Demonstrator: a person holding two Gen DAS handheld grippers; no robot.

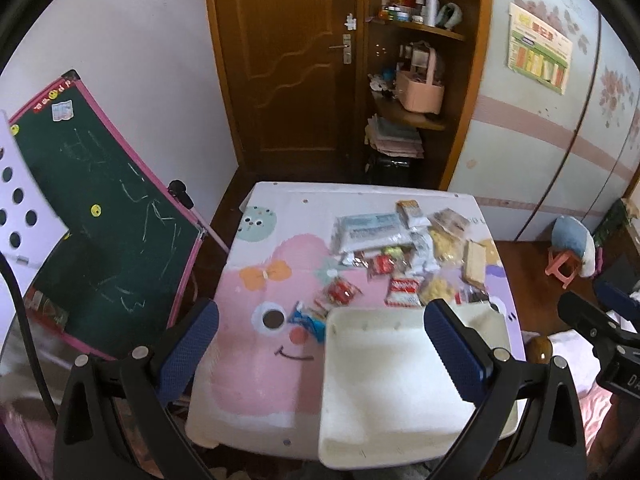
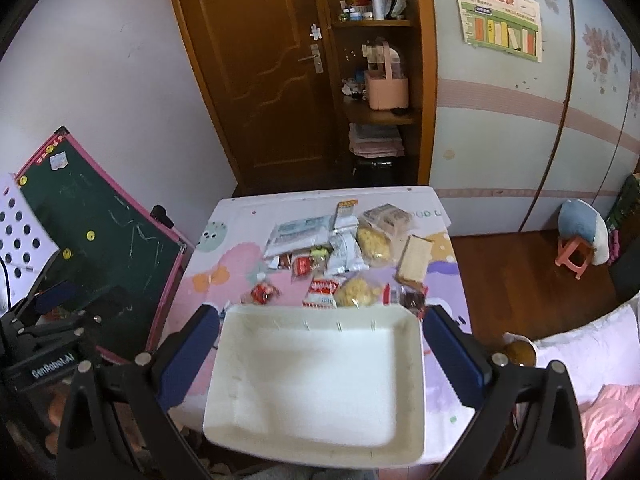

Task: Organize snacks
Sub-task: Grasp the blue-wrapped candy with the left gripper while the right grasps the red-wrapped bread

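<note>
Just starting. Both hand-held grippers, left (image 1: pixel 320 340) and right (image 2: pixel 322 340), wide open, holding nothing. Snack pile (image 2: pixel 344 256) at far end of surface (image 2: pixel 444 364), past empty white tray (image 2: pixel 316 376). Next: reach over tray, pinch one packet, drop in tray.

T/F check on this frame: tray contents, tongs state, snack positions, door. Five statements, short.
1. The white rectangular plastic tray is empty. True.
2. Both left tongs and right tongs are open. True.
3. The left tongs hold a red snack packet. False: they hold nothing; the red snack packet lies on the pink cartoon-print tabletop.
4. The snacks lie beyond the tray's far rim. True.
5. The brown wooden door stands open. False: shut.
</note>
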